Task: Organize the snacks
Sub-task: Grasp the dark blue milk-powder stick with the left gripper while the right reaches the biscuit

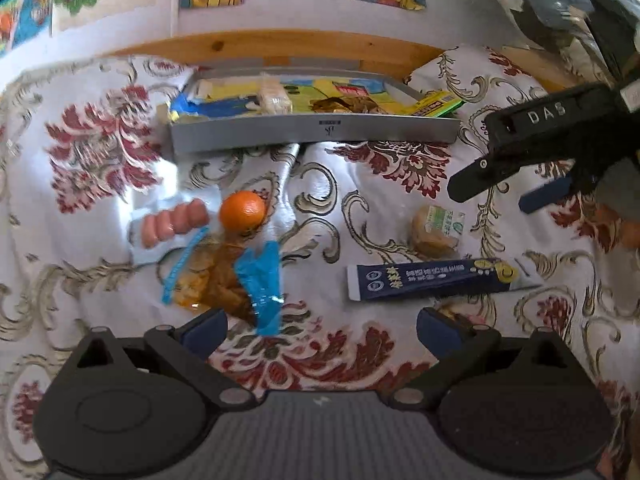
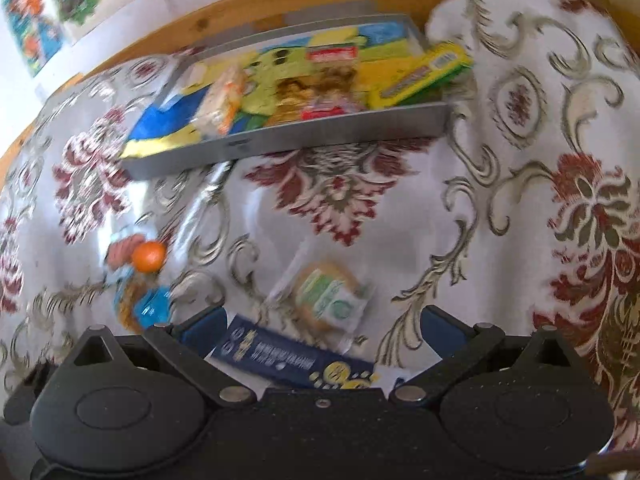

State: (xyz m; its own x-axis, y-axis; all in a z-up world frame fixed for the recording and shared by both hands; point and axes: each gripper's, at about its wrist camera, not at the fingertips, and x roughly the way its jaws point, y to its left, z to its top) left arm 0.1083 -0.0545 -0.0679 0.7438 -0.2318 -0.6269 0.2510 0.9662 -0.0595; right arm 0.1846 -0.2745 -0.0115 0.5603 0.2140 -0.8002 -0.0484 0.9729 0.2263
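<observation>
Here our left tongs (image 1: pixel 320 326) hang spread wide and empty over the flower-patterned white cloth (image 1: pixel 328 208) covering the desk; our right tongs (image 2: pixel 322 326) are likewise released, gripping nothing, hovering just above the long dark-blue printed snack packet (image 2: pixel 296 360) near the desk's front edge.

That packet looks light, flat and fairly stiff, with a glossy, probably slippery film; we would pinch it across its narrow width, near the middle.

Just beyond it lies the round biscuit in clear wrap with a green label (image 2: pixel 328 296), likely brittle, so a gentle hold on its sides.

Toward the left edge sit the round orange fruit (image 1: pixel 242 213), firm and prone to roll, the pink sausages in clear film (image 1: pixel 174 222), soft and slick, and a crinkly blue-and-amber bag (image 1: pixel 232 280).

The shallow grey metal tray (image 1: pixel 312 134), already holding several snacks, stands by the far edge.
</observation>
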